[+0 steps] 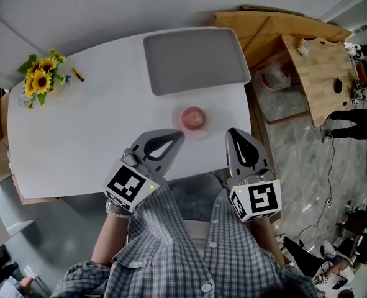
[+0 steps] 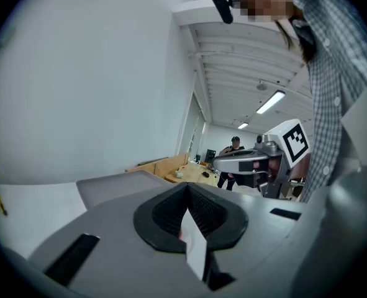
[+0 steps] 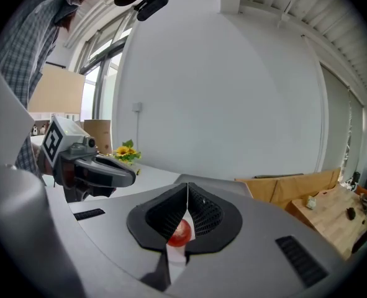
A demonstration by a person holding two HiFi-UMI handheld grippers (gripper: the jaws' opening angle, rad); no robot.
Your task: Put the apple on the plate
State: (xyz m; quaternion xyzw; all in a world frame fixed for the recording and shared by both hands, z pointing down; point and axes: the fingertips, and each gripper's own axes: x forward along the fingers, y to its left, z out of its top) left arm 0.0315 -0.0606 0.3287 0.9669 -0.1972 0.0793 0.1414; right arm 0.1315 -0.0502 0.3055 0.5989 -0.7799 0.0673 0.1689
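Note:
A red apple (image 1: 194, 118) lies on the white table (image 1: 77, 135), just in front of the grey rectangular plate (image 1: 195, 61). My left gripper (image 1: 177, 136) is shut and empty, its tips a little below and left of the apple. My right gripper (image 1: 233, 133) is also shut and empty, to the apple's lower right. In the right gripper view the apple (image 3: 181, 233) shows through the gap behind the closed jaws (image 3: 187, 188), with the plate (image 3: 217, 180) beyond. The left gripper view shows its jaws (image 2: 187, 188) closed, with the plate (image 2: 108, 188) beyond them.
A bunch of sunflowers (image 1: 40, 78) and a small yellow pen (image 1: 77, 74) lie at the table's far left. A wooden bench (image 1: 320, 73) and a cardboard box (image 1: 258, 27) stand to the right of the table. The table's front edge runs just under both grippers.

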